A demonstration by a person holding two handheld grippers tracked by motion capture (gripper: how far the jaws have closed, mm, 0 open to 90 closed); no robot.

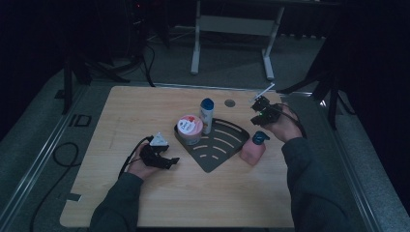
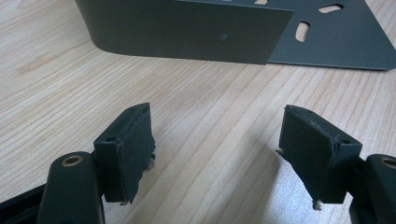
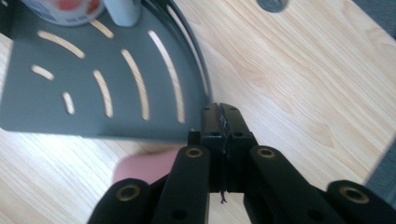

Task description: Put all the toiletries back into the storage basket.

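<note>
Lower left of centre in the high view, the left gripper [image 1: 169, 161] rests with jaws apart on bare table [image 1: 121, 116], just short of the dark corner shelf's [image 1: 227, 150] edge. At the shelf's right edge stands the pink bottle [image 1: 252, 151]; above it, the right gripper [image 1: 258, 102] hangs with jaws pressed together, empty, near the table's upper right edge.

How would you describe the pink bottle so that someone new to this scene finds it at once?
On the wooden table lies a dark slotted corner shelf. Just off its right edge, on the bare wood below the right gripper, stands the pink bottle. It is squat with a blue cap, and unlike the round tub and the tall white bottle, it stands off the shelf.
</note>
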